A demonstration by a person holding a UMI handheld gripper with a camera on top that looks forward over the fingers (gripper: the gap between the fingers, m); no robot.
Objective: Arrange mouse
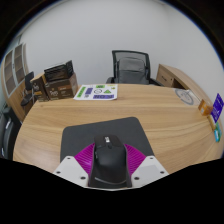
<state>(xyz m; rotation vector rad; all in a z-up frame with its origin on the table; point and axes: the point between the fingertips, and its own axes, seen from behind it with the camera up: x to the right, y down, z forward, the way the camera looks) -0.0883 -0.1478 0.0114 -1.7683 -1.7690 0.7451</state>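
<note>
— Where does the mouse point(109, 160) sit?

— Between the gripper point(110, 167) fingers, over the near edge of the dark mouse pad point(105, 133) on the wooden table point(170, 125).

— Do the fingers hold it?

— The pink pads point(87, 158) seem to press both its flanks, so the tongs look pinched on it, though the low view leaves any sliver of gap unclear.

— Which step, then?

— Probably carrying or placing. The next move likely calls for settling the mouse squarely on the pad, then spreading the fingers.
</note>
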